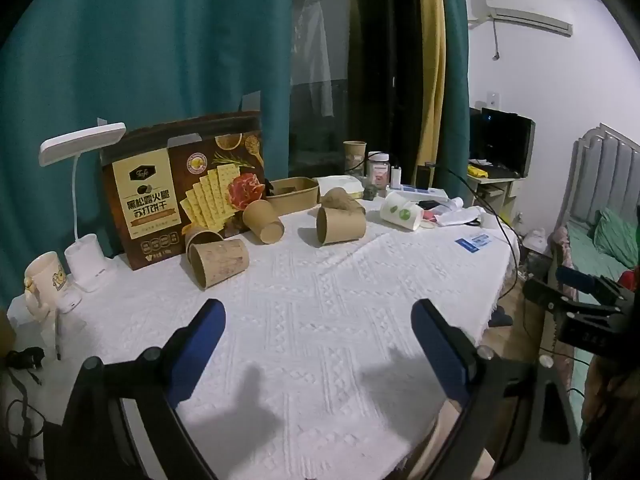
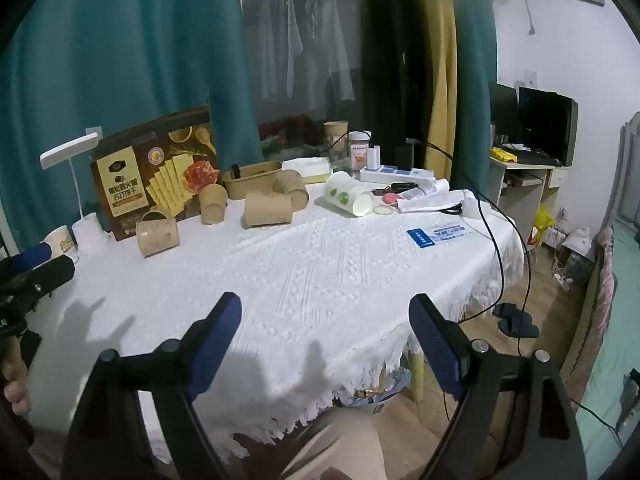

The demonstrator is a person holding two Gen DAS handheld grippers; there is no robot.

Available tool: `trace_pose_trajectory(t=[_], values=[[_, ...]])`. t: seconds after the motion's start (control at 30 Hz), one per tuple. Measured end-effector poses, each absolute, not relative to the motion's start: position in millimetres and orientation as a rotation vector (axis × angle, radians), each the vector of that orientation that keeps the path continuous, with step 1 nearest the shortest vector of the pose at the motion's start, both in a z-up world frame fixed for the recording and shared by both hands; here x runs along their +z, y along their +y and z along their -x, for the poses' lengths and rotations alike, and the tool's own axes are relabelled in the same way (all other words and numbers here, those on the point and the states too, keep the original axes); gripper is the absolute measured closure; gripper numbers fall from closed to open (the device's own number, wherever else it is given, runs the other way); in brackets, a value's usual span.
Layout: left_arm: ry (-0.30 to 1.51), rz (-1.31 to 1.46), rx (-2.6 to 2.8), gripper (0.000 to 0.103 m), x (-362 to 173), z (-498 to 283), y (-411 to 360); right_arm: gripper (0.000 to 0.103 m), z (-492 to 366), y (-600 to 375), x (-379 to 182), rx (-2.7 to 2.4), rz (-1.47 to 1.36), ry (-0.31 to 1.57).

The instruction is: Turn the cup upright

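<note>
Several brown paper cups lie on their sides on the white tablecloth [image 1: 320,320]: a patterned one at the left [image 1: 219,262] [image 2: 157,237], one tilted behind it [image 1: 263,222] [image 2: 213,204], one in the middle [image 1: 341,225] [image 2: 269,208]. A white cup with green dots [image 1: 401,211] [image 2: 349,199] lies on its side further right. My left gripper [image 1: 318,312] is open and empty, over the cloth short of the cups. My right gripper [image 2: 325,308] is open and empty near the table's front edge.
A cracker box [image 1: 184,188] leans on the teal curtain at the back left, beside a white desk lamp [image 1: 86,208] and a mug [image 1: 44,284]. A brown paper bowl [image 1: 292,194], jars, a power strip [image 2: 396,176] and cables crowd the back. A bed [image 1: 600,240] stands at the right.
</note>
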State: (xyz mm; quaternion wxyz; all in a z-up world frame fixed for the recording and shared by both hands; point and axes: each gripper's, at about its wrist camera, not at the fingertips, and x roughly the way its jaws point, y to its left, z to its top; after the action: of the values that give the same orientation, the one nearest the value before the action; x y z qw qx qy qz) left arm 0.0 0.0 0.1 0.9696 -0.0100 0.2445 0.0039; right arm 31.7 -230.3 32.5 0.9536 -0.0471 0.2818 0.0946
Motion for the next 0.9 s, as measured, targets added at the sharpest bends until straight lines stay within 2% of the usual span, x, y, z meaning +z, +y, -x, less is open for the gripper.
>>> trace_pose_trajectory(t=[0.9], values=[[0.492, 0.013, 0.011, 0.009, 0.4, 1.0, 0.6, 0.019, -30.2, -227.0, 35.8, 0.196, 0.093, 0.589]])
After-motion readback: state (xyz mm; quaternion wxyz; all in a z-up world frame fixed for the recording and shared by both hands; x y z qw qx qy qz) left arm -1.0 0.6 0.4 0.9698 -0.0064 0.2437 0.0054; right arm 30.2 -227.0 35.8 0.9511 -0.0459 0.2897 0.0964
